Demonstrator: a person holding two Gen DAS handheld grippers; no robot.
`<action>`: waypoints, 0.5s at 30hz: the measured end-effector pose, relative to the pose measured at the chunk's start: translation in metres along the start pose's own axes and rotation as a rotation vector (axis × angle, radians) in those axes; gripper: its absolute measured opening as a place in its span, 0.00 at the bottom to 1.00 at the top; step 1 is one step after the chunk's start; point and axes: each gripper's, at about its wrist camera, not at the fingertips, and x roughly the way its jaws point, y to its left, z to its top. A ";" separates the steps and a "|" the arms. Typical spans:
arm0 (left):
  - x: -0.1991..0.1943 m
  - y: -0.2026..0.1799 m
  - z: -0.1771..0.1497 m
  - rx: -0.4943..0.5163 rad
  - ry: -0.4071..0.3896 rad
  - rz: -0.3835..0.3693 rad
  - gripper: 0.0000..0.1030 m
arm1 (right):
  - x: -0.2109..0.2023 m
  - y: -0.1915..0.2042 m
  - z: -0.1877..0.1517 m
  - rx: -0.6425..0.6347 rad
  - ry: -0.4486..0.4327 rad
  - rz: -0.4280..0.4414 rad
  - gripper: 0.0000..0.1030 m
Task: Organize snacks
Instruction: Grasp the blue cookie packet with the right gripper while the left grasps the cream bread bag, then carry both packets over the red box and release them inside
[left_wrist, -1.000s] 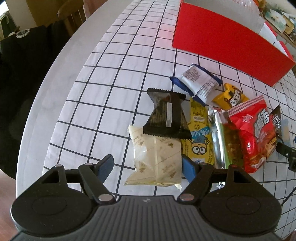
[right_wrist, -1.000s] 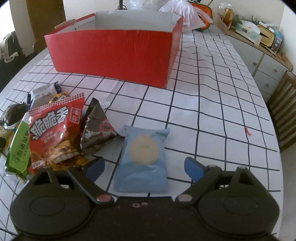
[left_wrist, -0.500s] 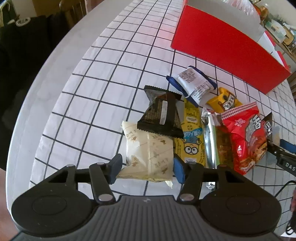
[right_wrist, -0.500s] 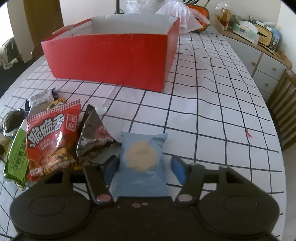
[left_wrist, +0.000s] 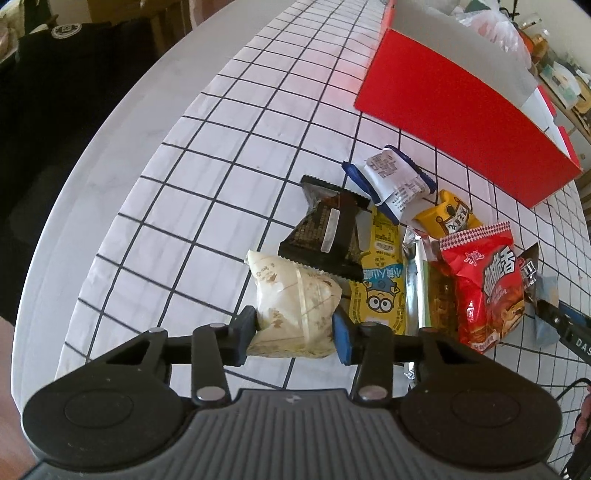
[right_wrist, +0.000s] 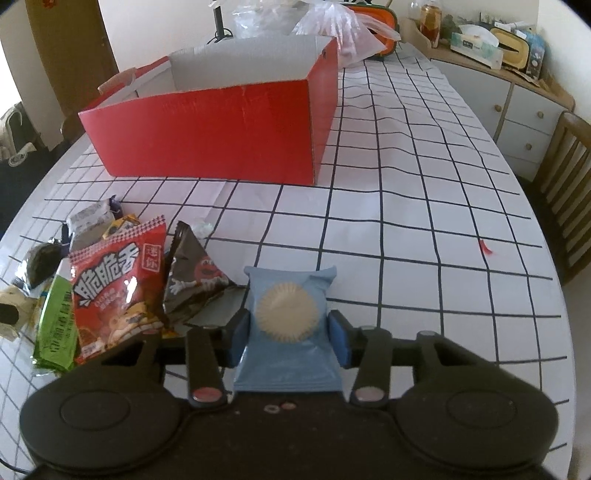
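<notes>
I can read 脆脆香 on the red chip bag (right_wrist: 117, 284), and a Minion cartoon marks the yellow packet (left_wrist: 380, 275); the brown pouch (right_wrist: 194, 280) shows an M&M's character. My left gripper (left_wrist: 293, 330) is clamped on the cream pastry packet (left_wrist: 291, 306), both pads pressing its sides at the near end of the snack pile. My right gripper (right_wrist: 290, 338) pinches the pale blue packet (right_wrist: 290, 328) with a round biscuit pictured, in front of the open red box (right_wrist: 218, 136) on the grid tablecloth (right_wrist: 406, 236).
</notes>
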 end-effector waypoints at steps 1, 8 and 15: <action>-0.001 0.001 0.000 -0.005 0.002 -0.002 0.41 | -0.003 -0.001 0.000 0.004 -0.003 0.009 0.43; -0.013 0.001 -0.006 -0.025 -0.004 -0.006 0.39 | -0.021 -0.001 0.004 0.022 -0.022 0.054 0.43; -0.030 -0.007 -0.009 -0.031 -0.021 -0.018 0.39 | -0.042 -0.001 0.011 0.018 -0.053 0.096 0.43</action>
